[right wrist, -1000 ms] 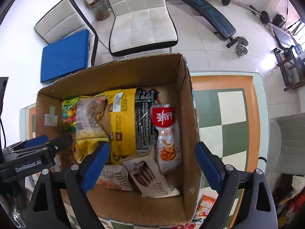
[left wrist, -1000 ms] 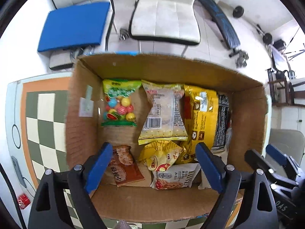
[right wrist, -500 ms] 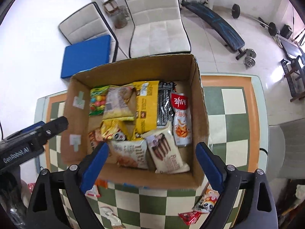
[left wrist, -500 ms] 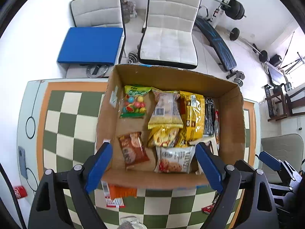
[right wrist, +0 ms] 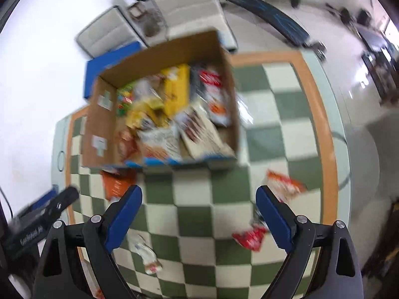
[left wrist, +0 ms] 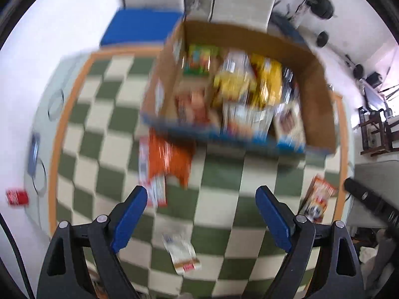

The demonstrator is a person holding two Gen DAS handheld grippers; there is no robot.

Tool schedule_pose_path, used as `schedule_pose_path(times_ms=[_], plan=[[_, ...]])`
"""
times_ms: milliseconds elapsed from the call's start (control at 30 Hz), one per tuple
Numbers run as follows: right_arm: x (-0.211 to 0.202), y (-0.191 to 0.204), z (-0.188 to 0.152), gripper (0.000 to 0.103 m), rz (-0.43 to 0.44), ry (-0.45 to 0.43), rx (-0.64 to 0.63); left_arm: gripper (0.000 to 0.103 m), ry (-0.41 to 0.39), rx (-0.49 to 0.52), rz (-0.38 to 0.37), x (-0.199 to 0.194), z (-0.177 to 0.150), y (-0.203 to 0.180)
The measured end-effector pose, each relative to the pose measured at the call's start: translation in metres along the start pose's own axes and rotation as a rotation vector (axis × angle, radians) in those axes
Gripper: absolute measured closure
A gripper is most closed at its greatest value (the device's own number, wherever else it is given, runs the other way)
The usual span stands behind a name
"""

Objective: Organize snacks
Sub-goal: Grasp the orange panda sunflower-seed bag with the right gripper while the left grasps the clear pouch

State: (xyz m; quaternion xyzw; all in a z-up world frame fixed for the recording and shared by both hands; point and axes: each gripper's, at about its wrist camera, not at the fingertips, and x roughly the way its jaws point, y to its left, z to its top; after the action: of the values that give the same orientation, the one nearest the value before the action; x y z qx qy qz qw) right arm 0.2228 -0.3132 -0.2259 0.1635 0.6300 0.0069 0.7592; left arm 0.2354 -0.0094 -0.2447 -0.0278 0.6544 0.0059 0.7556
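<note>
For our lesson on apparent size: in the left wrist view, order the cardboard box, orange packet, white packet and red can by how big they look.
1. cardboard box
2. orange packet
3. white packet
4. red can

The can's ranking is unsure, since it lies farther off.

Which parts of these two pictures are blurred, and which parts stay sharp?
Left wrist view: the cardboard box and its snacks are smeared by motion blur, while the left gripper with its blue fingers is crisp. Right wrist view: same smear on the box and checkered table; the right gripper is sharp.
</note>
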Motion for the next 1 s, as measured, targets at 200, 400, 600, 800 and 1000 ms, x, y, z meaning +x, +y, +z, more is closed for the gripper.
schedule_pose_path(times_ms=[200, 400, 600, 800, 1000], plan=[[0.050, -0.072, -0.024, 0.008, -0.066, 0.117, 0.126, 0.014, 0.146, -0.088, 0.030, 0.070, -0.051, -0.001], [0.110, -0.115, -0.029, 0.008, -0.103, 0.215, 0.199, 0.014, 0.180, -0.149, 0.044, 0.100, -0.078, -0.004], [0.151, -0.129, -0.030, 0.008, -0.129, 0.268, 0.226, 0.014, 0.190, -0.184, 0.051, 0.112, -0.093, -0.004], [0.158, -0.126, -0.028, 0.025, -0.196, 0.244, 0.174, 0.014, 0.202, -0.223, 0.054, 0.114, -0.100, 0.007], [0.149, -0.108, -0.031, 0.054, -0.215, 0.197, 0.062, 0.014, 0.218, -0.255, 0.036, 0.113, -0.107, 0.031]])
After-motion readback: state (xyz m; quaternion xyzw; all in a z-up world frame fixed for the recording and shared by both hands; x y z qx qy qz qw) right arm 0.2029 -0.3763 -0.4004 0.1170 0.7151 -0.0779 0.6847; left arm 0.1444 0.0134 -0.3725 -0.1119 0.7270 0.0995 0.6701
